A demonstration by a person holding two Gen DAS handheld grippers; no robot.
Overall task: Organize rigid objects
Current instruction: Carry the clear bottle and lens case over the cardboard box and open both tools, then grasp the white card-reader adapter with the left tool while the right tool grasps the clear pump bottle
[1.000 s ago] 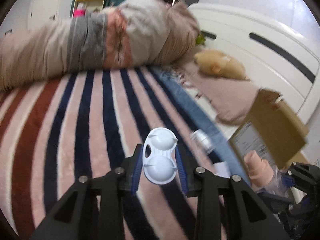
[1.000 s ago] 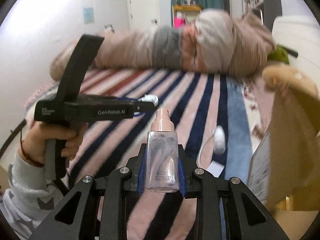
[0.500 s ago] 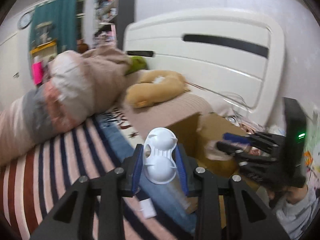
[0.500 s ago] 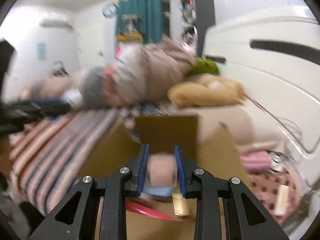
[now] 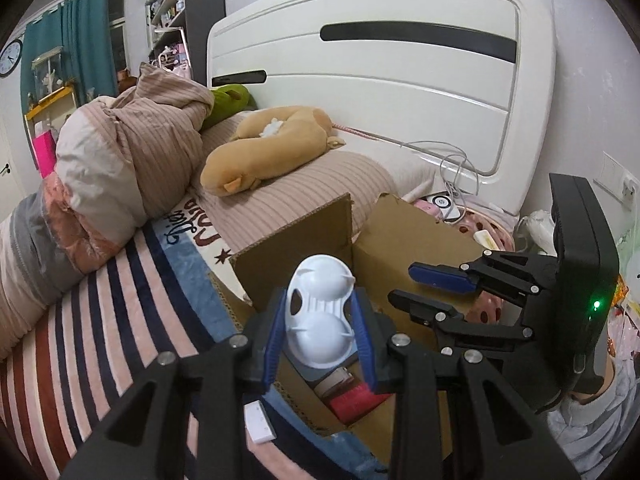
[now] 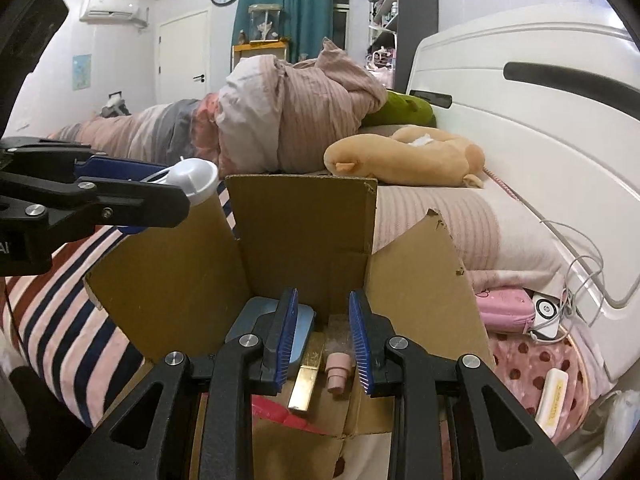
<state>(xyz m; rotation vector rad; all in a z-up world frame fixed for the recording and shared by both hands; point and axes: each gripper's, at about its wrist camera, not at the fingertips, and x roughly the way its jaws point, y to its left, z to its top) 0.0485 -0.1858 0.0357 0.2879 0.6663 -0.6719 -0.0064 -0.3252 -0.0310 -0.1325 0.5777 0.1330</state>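
Over the cardboard box (image 6: 304, 240) on the bed, our left tongs (image 5: 320, 330) clamp a white plastic case (image 5: 320, 320) awaiting drop at twelve o'clock, while our right tongs (image 6: 323, 336) stand apart, pump bottle (image 6: 335, 376) already inside.

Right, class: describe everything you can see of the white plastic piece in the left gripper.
The white piece looks like glossy moulded plastic: two rounded domes joined at a ribbed waist, with small side spikes and a hole in the upper dome. The left gripper is shut on it, blue pads pressing its waist. It stands upright above the open cardboard box; nothing else touches it.
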